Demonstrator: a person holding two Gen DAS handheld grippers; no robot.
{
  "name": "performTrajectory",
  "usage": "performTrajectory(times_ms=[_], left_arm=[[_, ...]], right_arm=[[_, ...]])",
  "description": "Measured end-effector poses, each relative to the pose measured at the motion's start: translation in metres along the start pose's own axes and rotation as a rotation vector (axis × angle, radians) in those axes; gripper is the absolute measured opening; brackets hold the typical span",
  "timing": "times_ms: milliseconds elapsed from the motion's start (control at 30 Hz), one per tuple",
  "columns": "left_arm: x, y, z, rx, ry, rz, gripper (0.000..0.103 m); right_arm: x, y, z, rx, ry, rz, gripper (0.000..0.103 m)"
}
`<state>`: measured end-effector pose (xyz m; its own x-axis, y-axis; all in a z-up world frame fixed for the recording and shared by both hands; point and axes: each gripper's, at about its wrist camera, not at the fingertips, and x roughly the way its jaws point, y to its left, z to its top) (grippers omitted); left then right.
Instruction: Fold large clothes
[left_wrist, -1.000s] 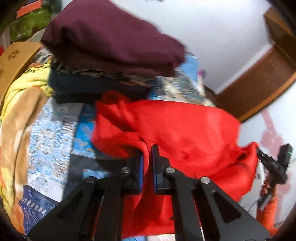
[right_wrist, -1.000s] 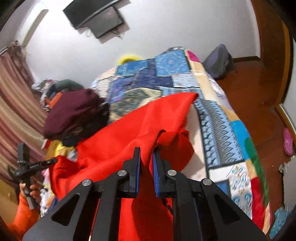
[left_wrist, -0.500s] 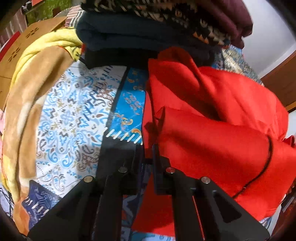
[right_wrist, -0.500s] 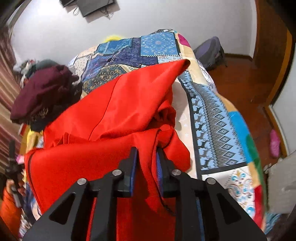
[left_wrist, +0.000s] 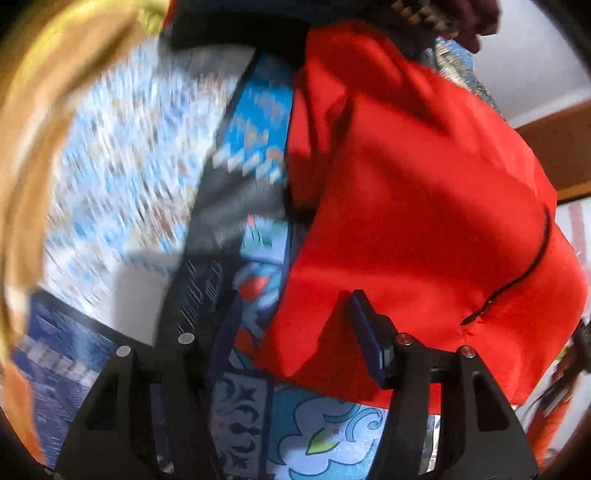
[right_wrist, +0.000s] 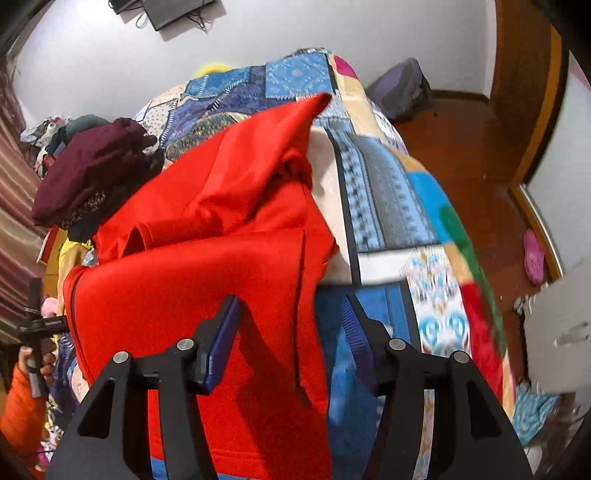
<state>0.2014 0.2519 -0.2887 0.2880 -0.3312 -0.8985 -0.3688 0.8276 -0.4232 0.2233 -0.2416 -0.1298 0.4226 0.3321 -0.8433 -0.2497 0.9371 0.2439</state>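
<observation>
**A:** Where is the red garment (right_wrist: 207, 280)?

**B:** On the patchwork bedspread (right_wrist: 384, 192), folded over itself, its near edge hanging off the bed's front. Its lower part is cut off by the frame and partly hidden behind the right gripper (right_wrist: 291, 325).

**A:** And that gripper's jaws?

**B:** Spread wide, holding nothing; the cloth's edge lies between them, not pinched.

**A:** The left gripper (left_wrist: 291, 321)?

**B:** Also parted, empty. The red garment (left_wrist: 417, 206) lies to its right, with one corner reaching between the fingers. The bedspread (left_wrist: 122, 177) left of the garment is smeared by motion blur, so its pattern is hard to read.

**A:** Anything beyond the garment?

**B:** A stack of folded clothes (right_wrist: 88, 173), maroon on top, behind it. From the left wrist that stack is mostly cut off at the top edge.
</observation>
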Motion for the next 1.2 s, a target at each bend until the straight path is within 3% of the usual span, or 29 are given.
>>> performTrajectory(times_ms=[267, 433, 500, 600, 700, 733, 833, 900, 933, 967, 1000, 1200], left_arm=[[-0.004, -0.017, -0.023, 0.061, -0.024, -0.006, 0.056], [-0.01, -0.028, -0.039, 0.088, -0.039, -0.036, 0.017], [-0.011, -0.034, -0.045, 0.097, -0.044, -0.033, 0.013], [-0.013, -0.042, -0.059, 0.109, -0.054, -0.021, 0.011], [-0.012, -0.043, -0.053, 0.107, -0.059, -0.02, 0.009], [-0.013, -0.043, -0.053, 0.104, -0.061, -0.023, 0.009], [-0.017, -0.042, -0.048, 0.105, -0.066, -0.029, 0.008], [-0.02, -0.042, -0.042, 0.119, -0.071, -0.033, 0.008], [-0.023, -0.046, -0.042, 0.131, -0.079, -0.036, 0.008], [-0.026, -0.048, -0.042, 0.143, -0.091, -0.038, 0.008], [-0.033, -0.051, -0.043, 0.157, -0.108, -0.043, 0.008], [-0.089, -0.074, -0.045, 0.228, -0.249, -0.121, 0.007]], right_arm=[[-0.014, -0.009, -0.02, 0.046, -0.004, 0.0, 0.053], [-0.021, -0.013, -0.035, 0.074, 0.001, 0.012, 0.053], [-0.02, -0.013, -0.042, 0.071, 0.021, 0.021, 0.053], [-0.012, -0.009, -0.054, 0.068, 0.068, 0.033, 0.053], [0.001, -0.005, -0.068, 0.092, 0.102, 0.057, 0.055], [0.001, -0.002, -0.07, 0.087, 0.089, 0.047, 0.059], [0.003, 0.01, -0.072, 0.044, 0.032, 0.045, 0.06], [0.006, 0.014, -0.07, 0.058, 0.004, 0.04, 0.055], [0.007, 0.016, -0.069, 0.063, -0.005, 0.037, 0.046], [0.007, 0.018, -0.068, 0.061, -0.012, 0.047, 0.027], [0.008, 0.02, -0.067, 0.059, -0.012, 0.072, 0.02], [-0.001, 0.021, -0.054, 0.089, -0.026, 0.181, 0.013]])
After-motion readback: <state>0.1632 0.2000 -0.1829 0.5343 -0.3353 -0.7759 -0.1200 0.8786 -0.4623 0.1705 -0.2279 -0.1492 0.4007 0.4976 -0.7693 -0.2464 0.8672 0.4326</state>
